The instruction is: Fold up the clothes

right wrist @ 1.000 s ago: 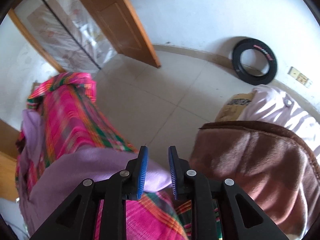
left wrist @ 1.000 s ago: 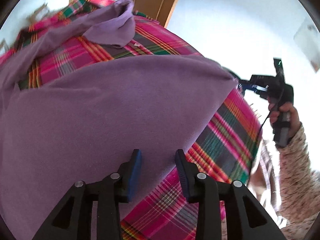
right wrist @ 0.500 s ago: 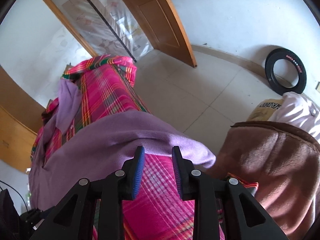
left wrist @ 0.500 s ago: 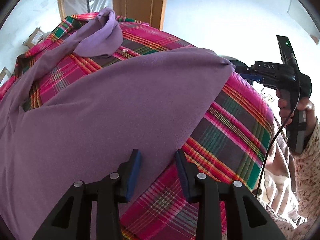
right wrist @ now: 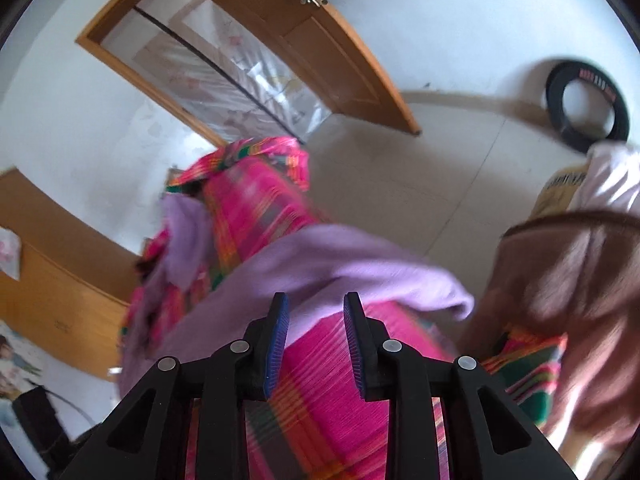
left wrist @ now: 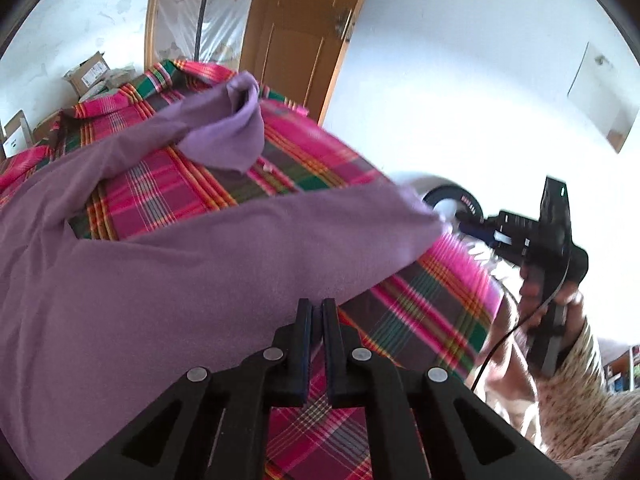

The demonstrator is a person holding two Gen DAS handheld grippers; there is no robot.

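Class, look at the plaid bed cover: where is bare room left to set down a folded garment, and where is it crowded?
Bare plaid cover lies between the purple garment hem and the bed's right edge, plus a strip between its body and folded sleeve. The left is crowded with purple cloth.

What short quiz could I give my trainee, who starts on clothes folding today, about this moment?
1. True or false: the left gripper is open.
2. The purple knit garment lies on: A) a bare wooden table; B) a pink plaid cloth; C) a brown blanket.
3. Fill in: the right gripper is ____, just short of the garment's near edge.

Key: 1 false; 2 B; 3 open.
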